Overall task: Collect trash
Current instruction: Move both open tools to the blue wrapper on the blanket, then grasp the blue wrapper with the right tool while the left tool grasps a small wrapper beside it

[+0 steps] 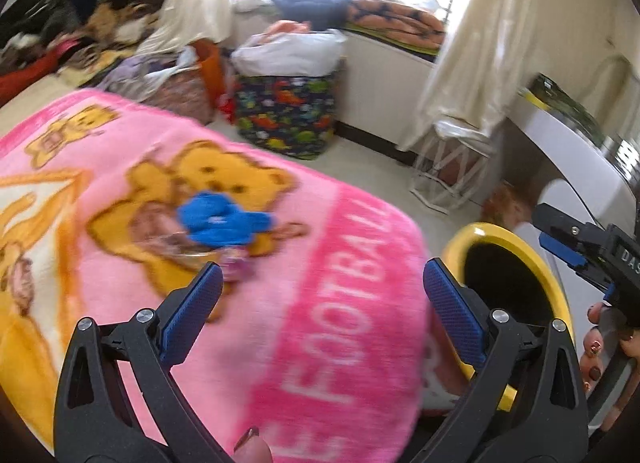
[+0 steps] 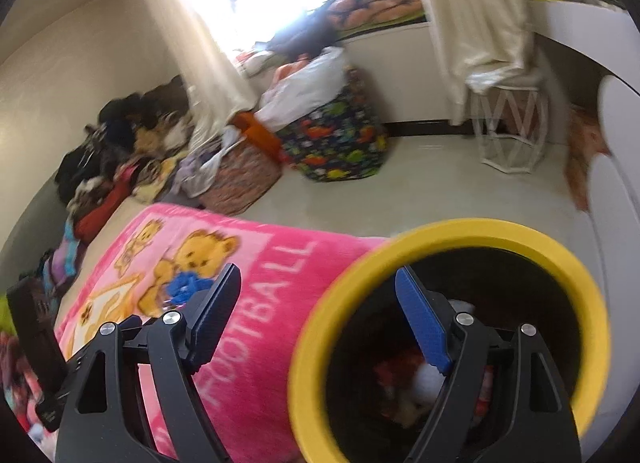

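Left wrist: my left gripper (image 1: pixel 322 291) gapes wide, empty, over the pink blanket (image 1: pixel 120 191). A blue scrap (image 1: pixel 224 223) and a wrapper (image 1: pixel 188 247) lie mid-blanket, well short of its bin-side edge.

Right wrist: right gripper (image 2: pixel 318 317) wide, empty, above the yellow-rimmed bin (image 2: pixel 448 235), which already contains litter. I'd approach the scrap low, straddling it without snagging fleece.

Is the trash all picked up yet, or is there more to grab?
Some is done: the yellow-rimmed black bin already holds crumpled scraps. Nothing is in hand; the left gripper and right gripper are both open and empty. Still left: a blue crumpled piece and a clear wrapper on the pink teddy-bear blanket.
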